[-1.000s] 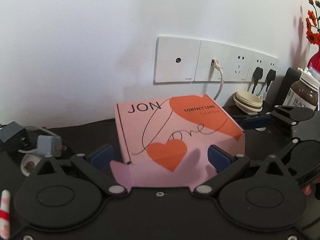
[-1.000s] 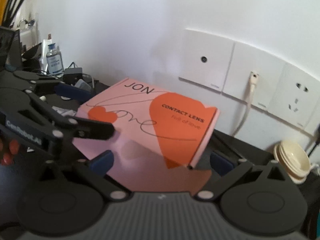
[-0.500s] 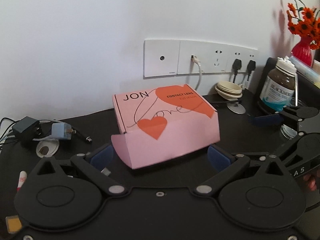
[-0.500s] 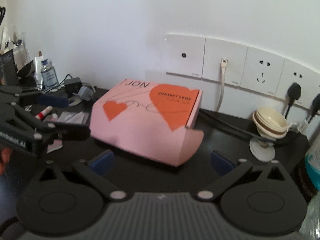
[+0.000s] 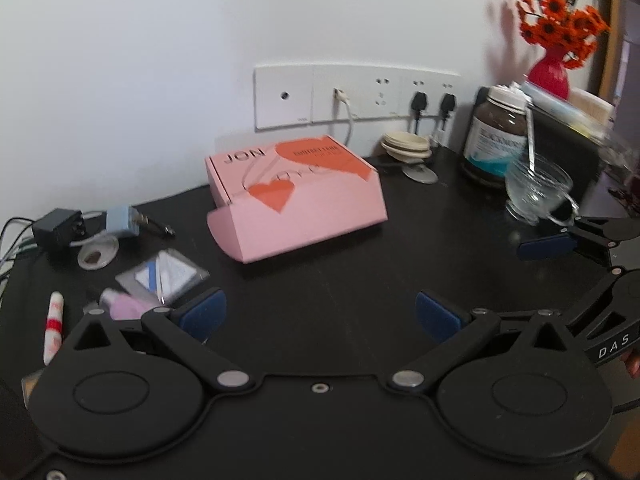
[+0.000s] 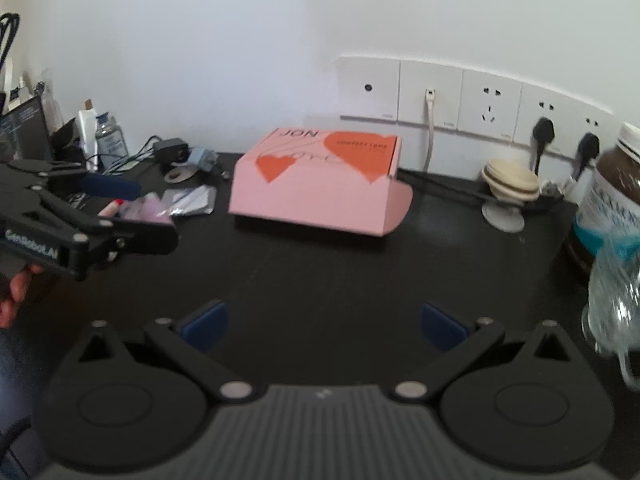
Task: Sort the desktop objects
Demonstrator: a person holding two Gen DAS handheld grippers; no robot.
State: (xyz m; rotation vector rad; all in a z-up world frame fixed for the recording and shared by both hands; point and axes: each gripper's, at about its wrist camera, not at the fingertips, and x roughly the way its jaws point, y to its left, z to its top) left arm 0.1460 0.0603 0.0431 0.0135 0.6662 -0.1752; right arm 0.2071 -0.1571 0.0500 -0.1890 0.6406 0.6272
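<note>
A black counter (image 5: 340, 280) runs along a white wall, and a pink cardboard box (image 5: 296, 208) printed with red hearts sits closed near the middle of it, just in front of a row of wall sockets (image 5: 356, 94). The box lies flat with its front flap tucked down, well apart from both tools, so nothing is holding it. The left tool (image 5: 320, 314) hovers low over bare counter with its blue-padded fingers spread wide and nothing between them. The right tool (image 6: 324, 320) is likewise spread wide and empty, aimed at the box from the other side. Each tool shows at the edge of the other's view, which suggests the person holds them side by side, facing the box. To the left of the box lies loose clutter: a black power adapter (image 5: 58, 226) with cables, a small blue plug (image 5: 122, 220), clear packets (image 5: 164, 276), a pink item (image 5: 128, 306) and a white tube with red bands (image 5: 54, 326). These small things seem likely to be what remains to sort, perhaps into the box. To the right stand a stack of cream lids (image 5: 406, 146), a brown jar (image 5: 500, 132), a glass cup (image 5: 536, 188) with a spoon, and a red vase of orange flowers (image 5: 554, 44), grouped against the wall as if already tidied.
</note>
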